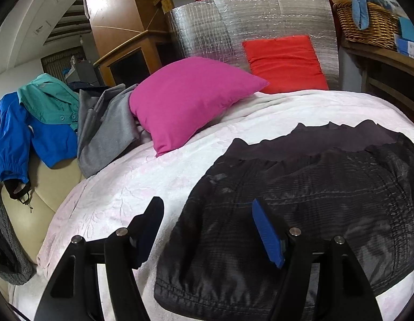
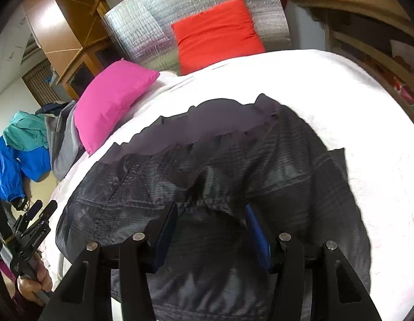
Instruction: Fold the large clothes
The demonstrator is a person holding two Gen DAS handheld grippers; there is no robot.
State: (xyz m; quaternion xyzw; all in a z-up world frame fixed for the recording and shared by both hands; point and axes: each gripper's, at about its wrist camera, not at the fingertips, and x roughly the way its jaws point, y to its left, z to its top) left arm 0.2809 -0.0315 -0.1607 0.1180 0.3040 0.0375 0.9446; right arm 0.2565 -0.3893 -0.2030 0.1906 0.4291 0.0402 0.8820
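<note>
Two pillows (image 1: 190, 101) (image 1: 285, 62), one dark garment (image 1: 300, 203), one basket (image 1: 367, 24).

Both wrist views: close, overlapping bed (image 1: 142, 176).

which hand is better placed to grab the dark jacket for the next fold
Right. The right hand-held gripper hovers open directly over the dark jacket. The left hand-held gripper is open too, but straddles the jacket's left edge, one finger over the white bedspread.

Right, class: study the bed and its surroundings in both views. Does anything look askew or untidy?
Yes. The blue jacket, teal shirt and grey garment lie heaped unfolded at the bed's left edge, and the pink pillow sits tilted against them.
</note>
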